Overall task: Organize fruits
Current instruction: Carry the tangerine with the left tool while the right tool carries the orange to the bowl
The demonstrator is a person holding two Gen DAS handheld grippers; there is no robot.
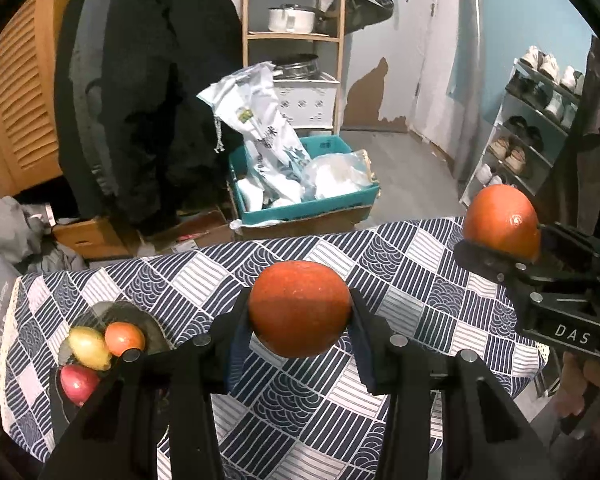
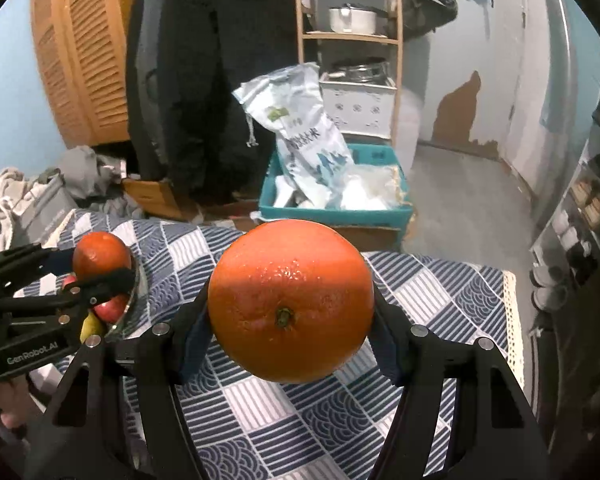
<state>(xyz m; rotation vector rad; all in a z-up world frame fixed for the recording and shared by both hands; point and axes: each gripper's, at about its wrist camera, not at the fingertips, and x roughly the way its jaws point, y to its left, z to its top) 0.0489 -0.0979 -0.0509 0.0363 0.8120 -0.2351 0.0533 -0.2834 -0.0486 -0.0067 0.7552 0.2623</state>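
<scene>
Cluttered room, patterned tablecloth (image 1: 400, 264) under both my grippers. Left gripper (image 1: 300, 312) closed on orange (image 1: 299, 308), held above cloth; right gripper (image 2: 290, 304) closed on second orange (image 2: 290, 300), also aloft. I judge oranges firm, moderately heavy, waxy skin slippery; round, so grip across widest girth. No real long axis; right orange's stem end faces camera, left one's stem I cannot see. Glass bowl (image 1: 156, 332) at left holds lemon (image 1: 89, 348), small orange fruit (image 1: 124, 338), red fruit (image 1: 78, 384).
</scene>
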